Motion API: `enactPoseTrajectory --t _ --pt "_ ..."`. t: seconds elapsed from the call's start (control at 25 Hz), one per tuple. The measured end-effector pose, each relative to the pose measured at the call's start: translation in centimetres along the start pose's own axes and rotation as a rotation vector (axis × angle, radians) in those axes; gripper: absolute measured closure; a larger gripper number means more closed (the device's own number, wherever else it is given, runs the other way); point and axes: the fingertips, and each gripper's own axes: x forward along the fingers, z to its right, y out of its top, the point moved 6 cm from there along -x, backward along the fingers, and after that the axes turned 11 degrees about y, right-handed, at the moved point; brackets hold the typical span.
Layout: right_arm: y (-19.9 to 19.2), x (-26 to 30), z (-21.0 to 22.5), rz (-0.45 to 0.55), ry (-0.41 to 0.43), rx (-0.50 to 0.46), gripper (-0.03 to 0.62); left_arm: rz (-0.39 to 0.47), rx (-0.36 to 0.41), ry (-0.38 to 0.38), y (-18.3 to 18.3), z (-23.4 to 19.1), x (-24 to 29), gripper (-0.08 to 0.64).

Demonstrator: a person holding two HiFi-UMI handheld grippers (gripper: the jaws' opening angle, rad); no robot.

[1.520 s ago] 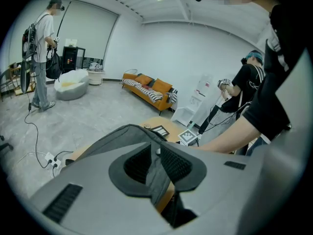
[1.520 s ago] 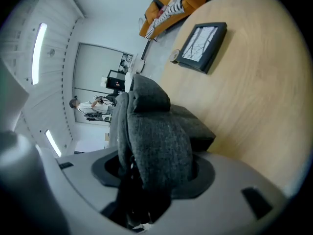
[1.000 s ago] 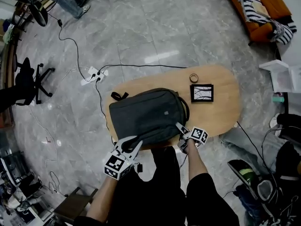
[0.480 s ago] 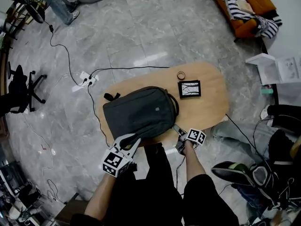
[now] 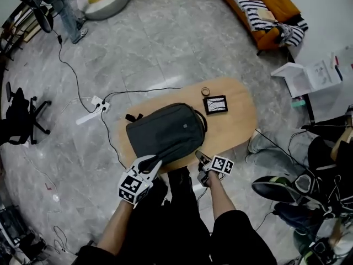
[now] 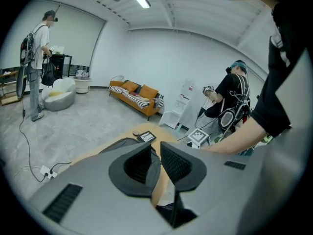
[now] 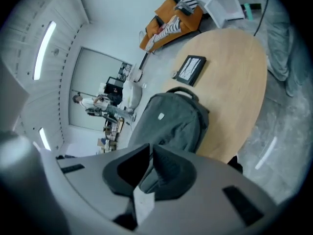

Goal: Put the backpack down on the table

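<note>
Backpack point(image 5: 165, 131), dark grey, flat on the oval wooden table point(image 5: 238, 123), long axis along the tabletop, top toward the far right end, base toward the near left. Just past its top, a black-framed picture point(image 5: 215, 104) and a tape roll point(image 5: 205, 91), apart from it. Left gripper point(image 6: 155, 146) off the near edge, fingers slightly apart, empty; right gripper point(image 7: 151, 147) alongside, fingers just closed almost together on nothing
</note>
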Motion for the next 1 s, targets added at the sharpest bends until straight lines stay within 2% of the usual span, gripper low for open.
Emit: enactPoseTrajectory --t 0.16,0.28,0.36,0.48,0.56,0.72,0.84,0.92,1.0 --pt "-4.8 2.0 -4.9 -0.164 -0.050 -0.166 0.581 0.048 -0.037 0.003 -0.2 -0.9 -2.9 0.491" --pt "-7.7 3.1 -7.9 -0.191 -0.065 -0.249 0.581 0.073 -0.045 0.004 -0.8 -1.4 -4.7 0.491" --pt "-9.6 3.5 -8.9 -0.206 -0.061 -0.257 0.581 0.089 -0.046 0.004 -1.2 -1.7 -5.9 0.491" --pt "-12.3 3.8 -10.5 -0.281 -0.037 -0.288 0.581 0.127 -0.063 0.009 -1.3 -1.9 -7.8 0.491" --pt "-13.2 3.6 -12.4 -0.296 -0.022 -0.401 0.581 0.154 -0.078 0.015 -1.5 -1.9 -8.9 0.491" --pt "-13.2 2.8 -18.3 -0.218 -0.005 -0.738 0.581 0.198 -0.108 0.031 -2.2 -2.1 -10.7 0.491" --pt "-13.0 1.9 -23.9 -0.072 0.003 -0.961 0.581 0.218 -0.098 0.030 -2.4 -2.0 -11.7 0.491" --pt "-13.2 1.1 -27.4 0.049 -0.011 -1.074 0.581 0.237 -0.084 0.028 -2.2 -1.9 -12.4 0.491" --pt "-13.8 0.4 -30.3 0.155 -0.014 -1.146 0.581 0.259 -0.072 0.034 -2.0 -2.0 -13.2 0.491"
